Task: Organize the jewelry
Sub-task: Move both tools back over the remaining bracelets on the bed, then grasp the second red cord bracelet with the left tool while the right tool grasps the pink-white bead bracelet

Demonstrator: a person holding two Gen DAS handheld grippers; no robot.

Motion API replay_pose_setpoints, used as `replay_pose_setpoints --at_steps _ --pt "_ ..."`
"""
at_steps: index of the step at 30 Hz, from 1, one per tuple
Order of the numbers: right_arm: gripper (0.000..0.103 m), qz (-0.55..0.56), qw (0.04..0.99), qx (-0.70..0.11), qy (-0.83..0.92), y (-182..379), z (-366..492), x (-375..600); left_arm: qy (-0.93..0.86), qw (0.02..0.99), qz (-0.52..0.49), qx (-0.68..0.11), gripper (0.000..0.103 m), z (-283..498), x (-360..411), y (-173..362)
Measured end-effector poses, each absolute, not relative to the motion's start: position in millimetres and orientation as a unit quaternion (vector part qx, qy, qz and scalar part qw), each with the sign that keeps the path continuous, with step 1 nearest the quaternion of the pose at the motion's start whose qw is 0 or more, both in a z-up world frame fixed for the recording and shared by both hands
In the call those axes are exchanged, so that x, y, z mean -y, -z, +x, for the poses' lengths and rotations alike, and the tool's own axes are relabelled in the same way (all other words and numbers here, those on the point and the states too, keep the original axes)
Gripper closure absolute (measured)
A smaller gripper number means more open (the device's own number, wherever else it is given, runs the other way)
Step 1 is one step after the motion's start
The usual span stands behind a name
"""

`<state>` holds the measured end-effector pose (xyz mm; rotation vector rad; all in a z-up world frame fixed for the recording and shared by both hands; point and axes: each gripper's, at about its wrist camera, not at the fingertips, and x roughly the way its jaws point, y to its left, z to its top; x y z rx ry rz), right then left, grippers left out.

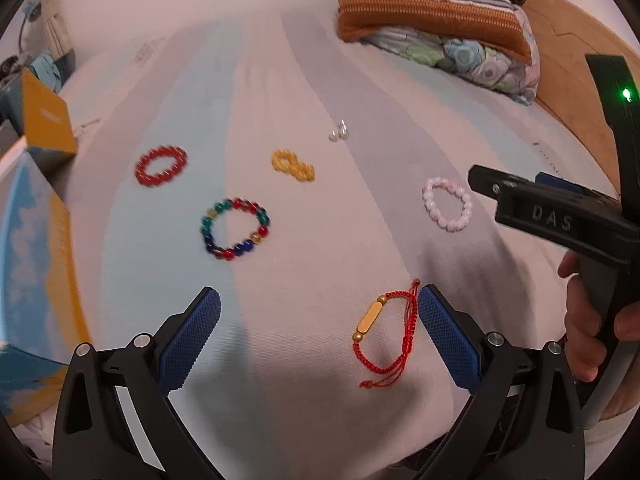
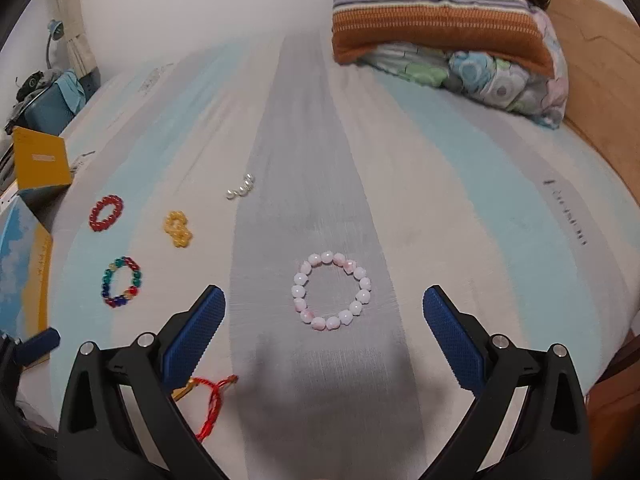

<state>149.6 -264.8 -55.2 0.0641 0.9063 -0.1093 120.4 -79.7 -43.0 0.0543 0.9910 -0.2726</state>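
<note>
Hovering spread wide, my right claw (image 2: 324, 300) frames the pink bead bracelet (image 2: 331, 290) lying on the bed (image 2: 460, 184). My left claw (image 1: 319, 300), also released, risks snagging the red cord bracelet (image 1: 384, 330) touching its right finger.

Striped bedsheet (image 2: 320, 160), folded blankets (image 2: 432, 12), yellow box (image 2: 40, 164)

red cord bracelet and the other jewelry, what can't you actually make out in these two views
- Red cord bracelet: in the right wrist view the right gripper's left jaw covers its gold bar end.
- Multicolored bead bracelet: motion-blurred in the left wrist view, so single beads smear.
- Small pearl piece: too small and blurred in the left wrist view to tell its type.
- Yellow box: cut off by the left edge, its label unreadable.
</note>
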Motion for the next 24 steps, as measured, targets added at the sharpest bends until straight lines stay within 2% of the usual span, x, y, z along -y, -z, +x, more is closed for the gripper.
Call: replay_pose_setpoints --at_steps 11,21,24 --pt "0.010 0.040 0.878 -0.474 0.057 98 179 280 0.155 0.848 0.049 -0.505 0.006 132 111 90" --pt "0.026 0.051 0.858 -0.508 0.051 122 195 284 0.159 0.838 0.056 -0.520 0.008 133 118 110" --pt "0.031 0.054 0.855 -0.514 0.048 126 198 285 0.154 0.839 0.060 -0.519 0.011 133 118 111"
